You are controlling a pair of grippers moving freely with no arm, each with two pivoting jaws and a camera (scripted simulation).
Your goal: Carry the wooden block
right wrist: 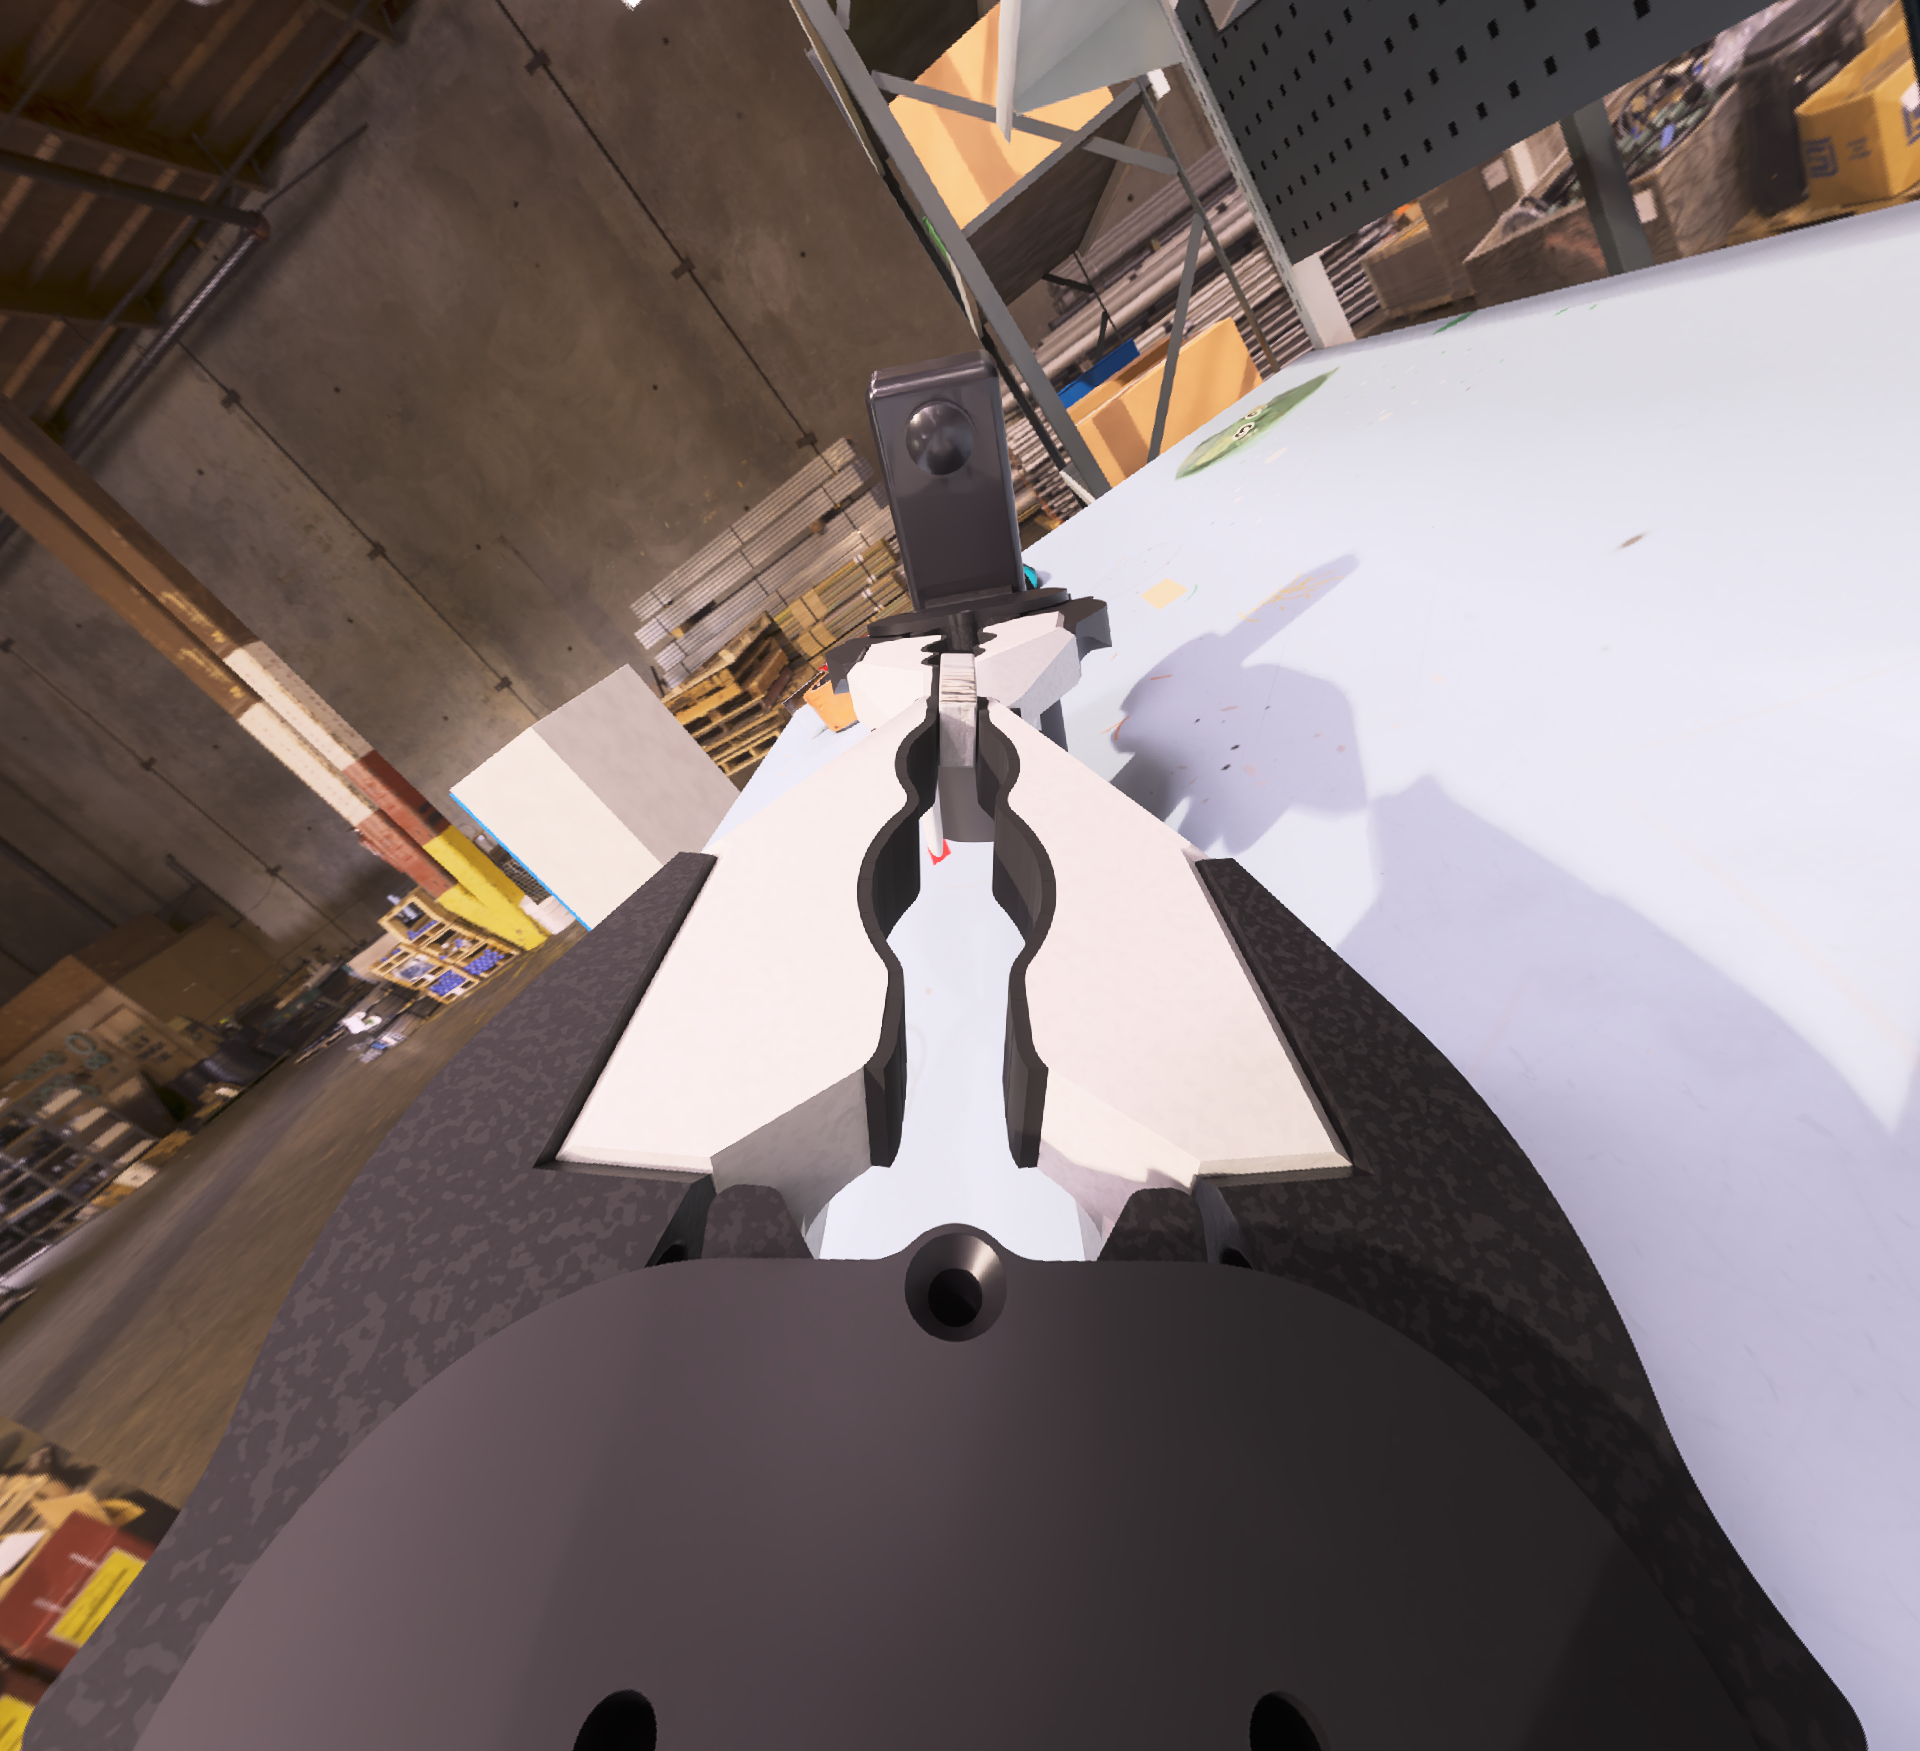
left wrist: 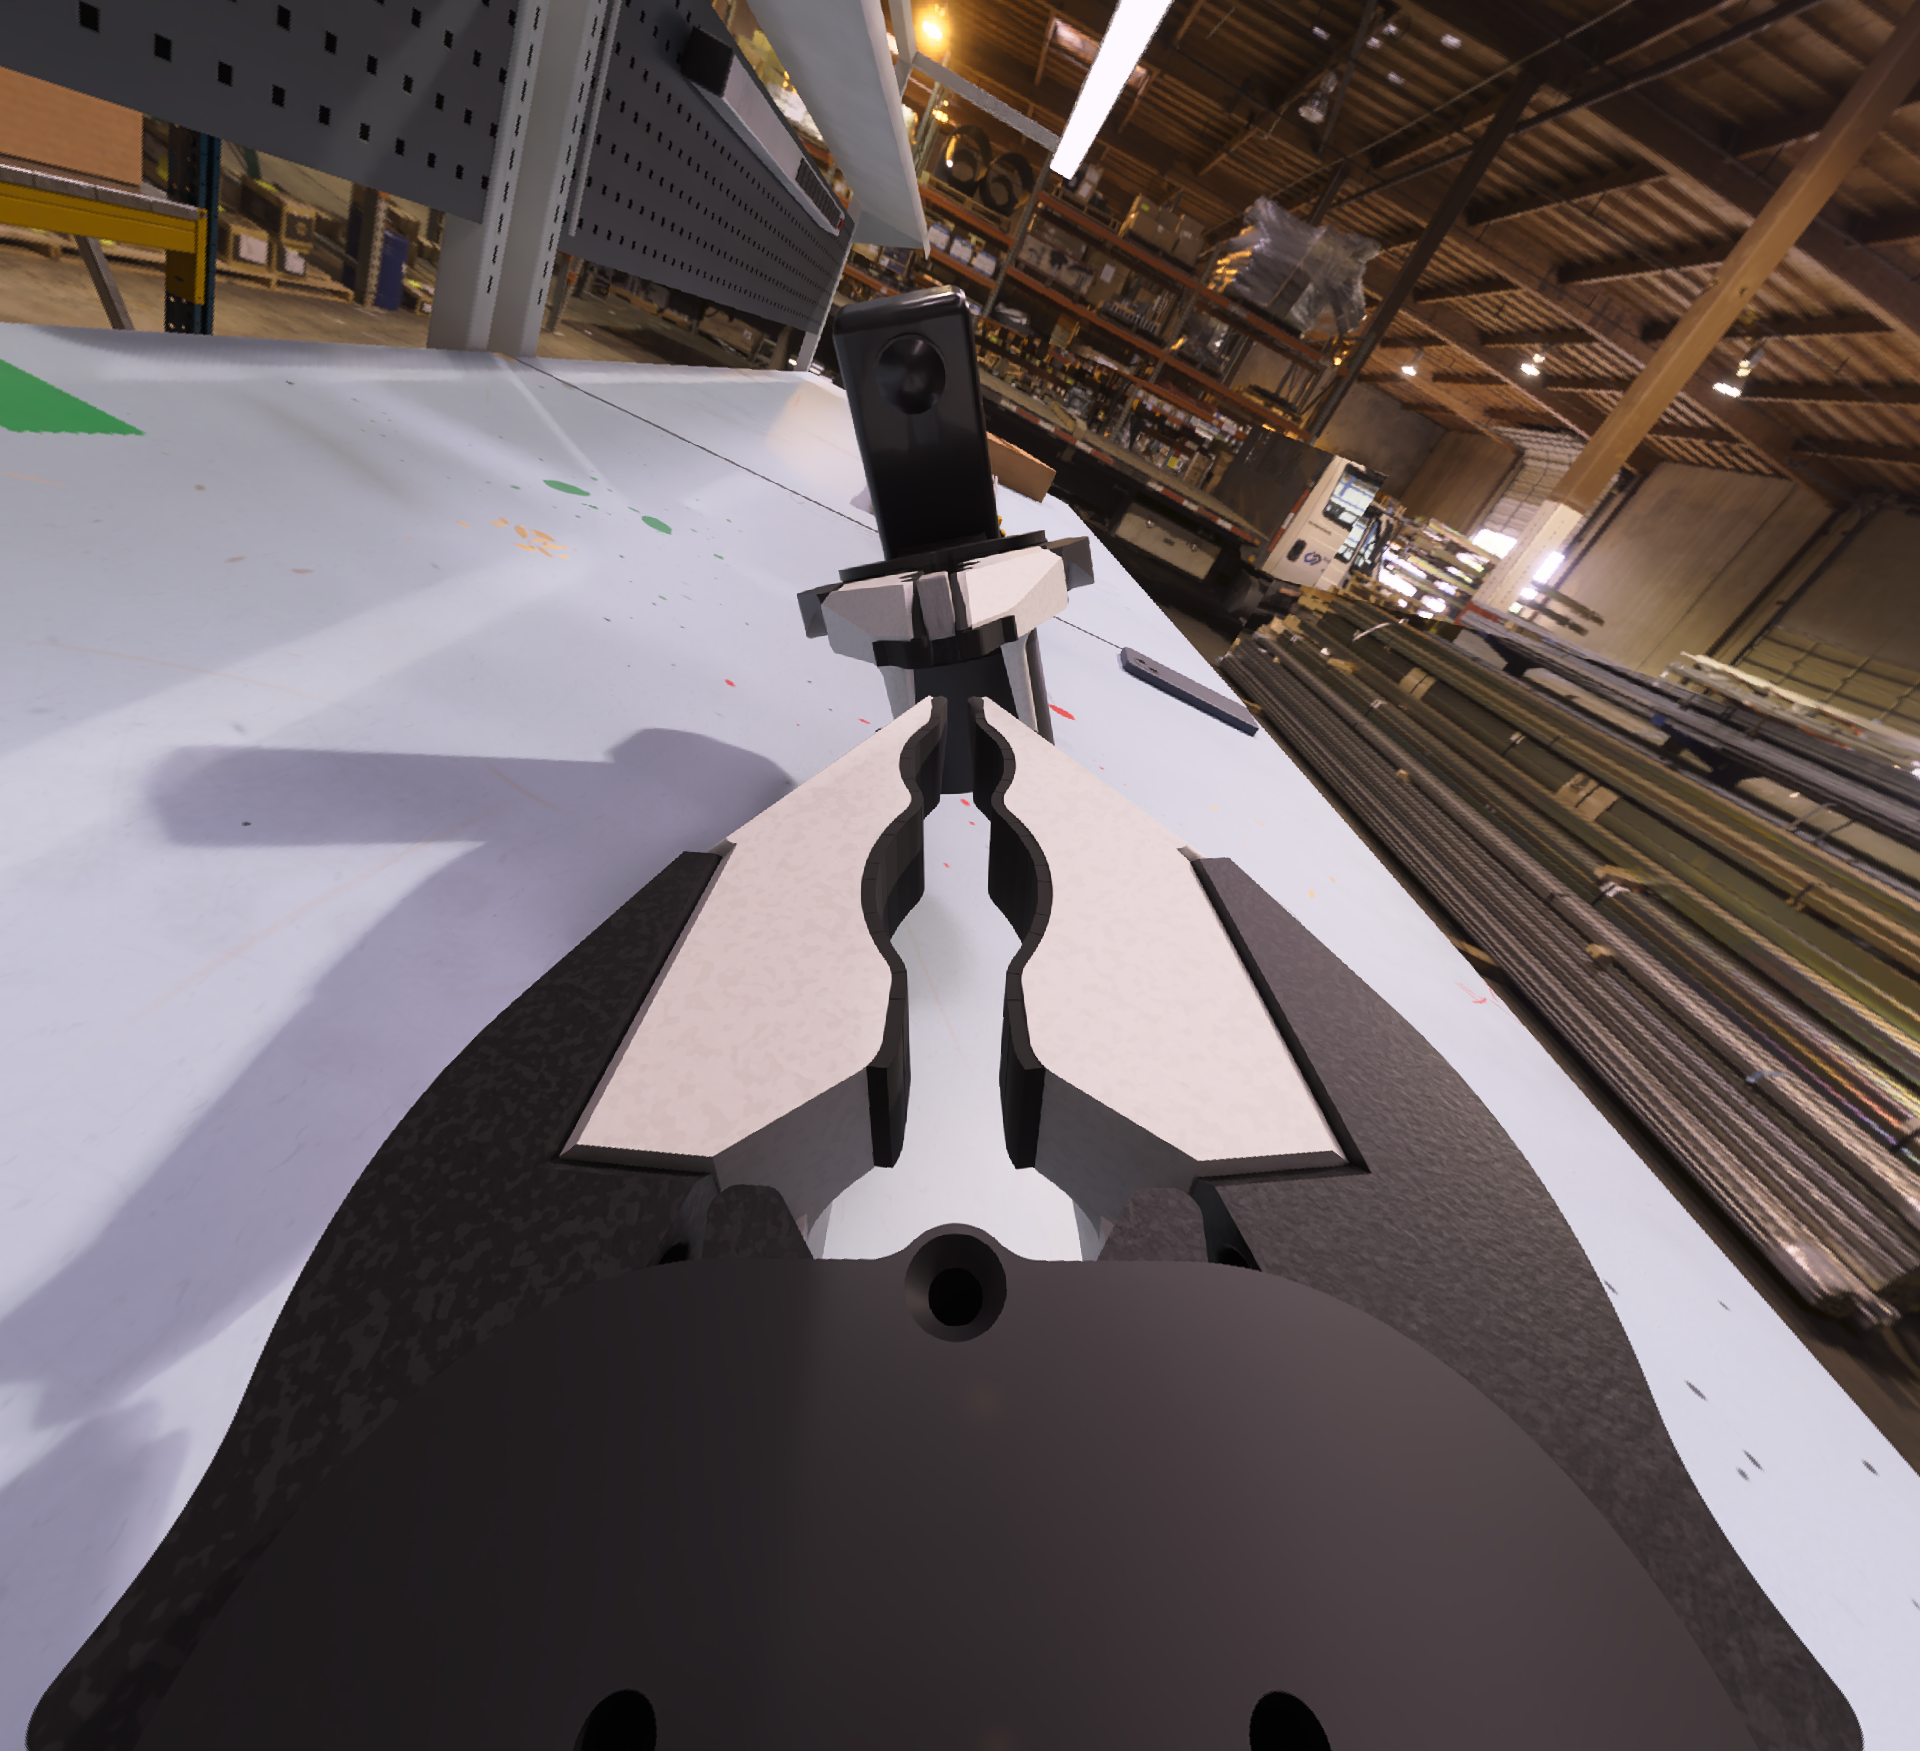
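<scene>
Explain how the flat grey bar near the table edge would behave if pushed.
The flat grey bar lies flat, so it would probably slide, not roll. It looks stiff. Near the table edge, it may fall off.

Pale blue table (left wrist: 364,662); grey perforated pegboard (left wrist: 260,8).

I can't find the wooden block in either view. In the left wrist view my left gripper (left wrist: 954,745) covers the lower body of the right gripper (left wrist: 940,605) at frame centre, and the green patch (left wrist: 52,402) is cut by the left edge. In the right wrist view, whatever sits between my fingertips (right wrist: 1023,766) is too foreshortened to identify.
</scene>
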